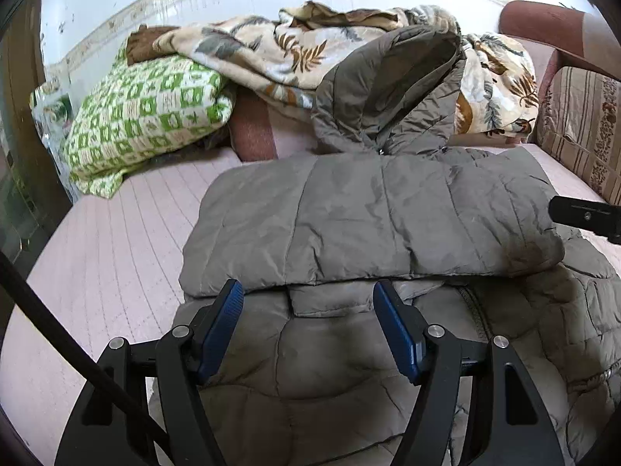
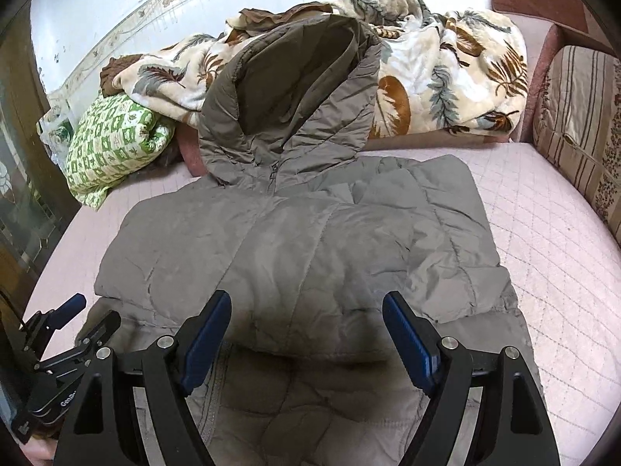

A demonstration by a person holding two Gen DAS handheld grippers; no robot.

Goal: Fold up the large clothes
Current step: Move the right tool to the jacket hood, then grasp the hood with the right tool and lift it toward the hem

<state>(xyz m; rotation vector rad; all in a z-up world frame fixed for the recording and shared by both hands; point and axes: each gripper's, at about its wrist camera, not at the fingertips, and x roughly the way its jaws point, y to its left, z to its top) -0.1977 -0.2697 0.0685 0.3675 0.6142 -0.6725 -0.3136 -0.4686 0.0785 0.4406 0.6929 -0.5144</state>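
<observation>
A grey-brown padded hooded coat lies on the pink quilted bed, its sleeves folded across the body; it also fills the middle of the right wrist view. Its hood stands up against the blankets, also seen in the right wrist view. My left gripper is open and empty just above the coat's lower body. My right gripper is open and empty above the coat near the folded sleeve edge. The right gripper's tip shows at the left view's right edge; the left gripper shows at the right view's lower left.
A leaf-print blanket and a green checked quilt are piled at the back of the bed. A striped cushion and a red-brown armrest stand at the right. Pink bed cover shows on both sides of the coat.
</observation>
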